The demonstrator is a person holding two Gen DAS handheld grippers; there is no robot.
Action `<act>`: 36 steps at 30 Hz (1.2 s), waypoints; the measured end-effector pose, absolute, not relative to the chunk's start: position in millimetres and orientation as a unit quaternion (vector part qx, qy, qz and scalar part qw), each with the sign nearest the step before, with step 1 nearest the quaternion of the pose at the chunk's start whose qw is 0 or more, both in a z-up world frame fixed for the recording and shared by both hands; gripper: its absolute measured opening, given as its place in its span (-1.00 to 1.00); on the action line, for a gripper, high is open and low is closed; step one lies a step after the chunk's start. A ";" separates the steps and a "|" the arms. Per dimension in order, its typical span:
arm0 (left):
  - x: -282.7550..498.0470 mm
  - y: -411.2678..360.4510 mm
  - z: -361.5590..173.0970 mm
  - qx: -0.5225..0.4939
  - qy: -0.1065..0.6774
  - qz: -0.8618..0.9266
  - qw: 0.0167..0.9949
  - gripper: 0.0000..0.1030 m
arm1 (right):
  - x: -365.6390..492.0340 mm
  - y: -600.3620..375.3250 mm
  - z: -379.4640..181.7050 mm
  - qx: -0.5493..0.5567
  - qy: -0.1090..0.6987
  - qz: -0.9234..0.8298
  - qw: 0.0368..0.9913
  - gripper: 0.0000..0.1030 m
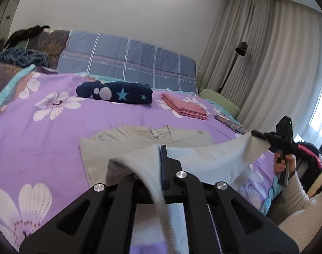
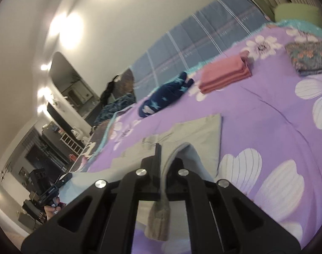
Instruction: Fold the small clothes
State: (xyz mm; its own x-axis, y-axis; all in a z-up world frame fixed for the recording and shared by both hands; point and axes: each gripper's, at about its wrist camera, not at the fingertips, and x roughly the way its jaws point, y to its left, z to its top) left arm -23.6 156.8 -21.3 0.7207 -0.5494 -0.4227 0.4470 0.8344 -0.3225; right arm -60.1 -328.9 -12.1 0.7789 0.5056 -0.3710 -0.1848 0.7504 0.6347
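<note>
One pale grey garment (image 1: 213, 160), lifted edge sagging over its flat half.

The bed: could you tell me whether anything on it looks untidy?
Mostly tidy. The pink stack is squarely folded, but the navy star garment beside it is only bunched into a lumpy roll, with one end bulging out.

The bedspread (image 1: 55, 127) filling the middle of the frame is purple with large white flowers and a turquoise edge. The garment (image 1: 122, 146) at lower centre is pale grey-beige. At centre lies a navy bundle (image 1: 116, 93) with light blue stars and grey dots; right of it, a pink folded cloth (image 1: 184, 105). The headboard (image 1: 127, 59) above is blue-grey with white and mauve checks. The curtains (image 1: 266, 53) at right are beige.
</note>
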 end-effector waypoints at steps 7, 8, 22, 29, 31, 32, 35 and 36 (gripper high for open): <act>72.1 153.8 -69.0 -0.098 0.329 -0.190 0.920 -0.74 | 37.3 -319.8 -54.3 0.292 0.326 0.134 0.889 -0.95; 88.4 158.2 -89.8 -0.117 0.357 -0.180 0.909 -0.74 | 50.8 -317.2 -68.6 0.286 0.349 0.119 0.885 -0.95; 63.8 163.2 -109.9 -0.119 0.401 -0.173 0.892 -0.51 | 41.6 -315.6 -100.4 0.242 0.387 0.138 0.879 -0.56; 58.2 147.0 -111.5 -0.071 0.418 -0.173 0.889 -0.90 | 23.0 -309.5 -94.8 0.202 0.391 0.133 0.888 -0.90; 58.0 149.0 -99.7 -0.093 0.403 -0.181 0.892 -0.90 | 21.9 -314.7 -88.8 0.225 0.381 0.141 0.886 -0.92; 58.5 151.3 -91.5 -0.107 0.392 -0.186 0.895 -0.90 | 22.7 -316.6 -85.5 0.235 0.376 0.147 0.884 -0.92; 68.3 155.1 -57.7 -0.124 0.351 -0.184 0.910 -0.90 | 36.6 -324.0 -64.4 0.271 0.349 0.171 0.881 -0.92; 77.4 154.8 -46.8 -0.118 0.339 -0.175 0.917 -0.90 | 47.9 -327.2 -56.3 0.286 0.341 0.174 0.878 -0.92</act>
State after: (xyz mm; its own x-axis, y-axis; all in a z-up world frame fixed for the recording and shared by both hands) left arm 77.4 154.8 -46.8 0.7089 -0.4002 -0.5808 0.2406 0.9113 -0.3342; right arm 47.9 -327.2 -56.3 0.7062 0.5011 -0.5002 -0.1112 0.7762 0.6206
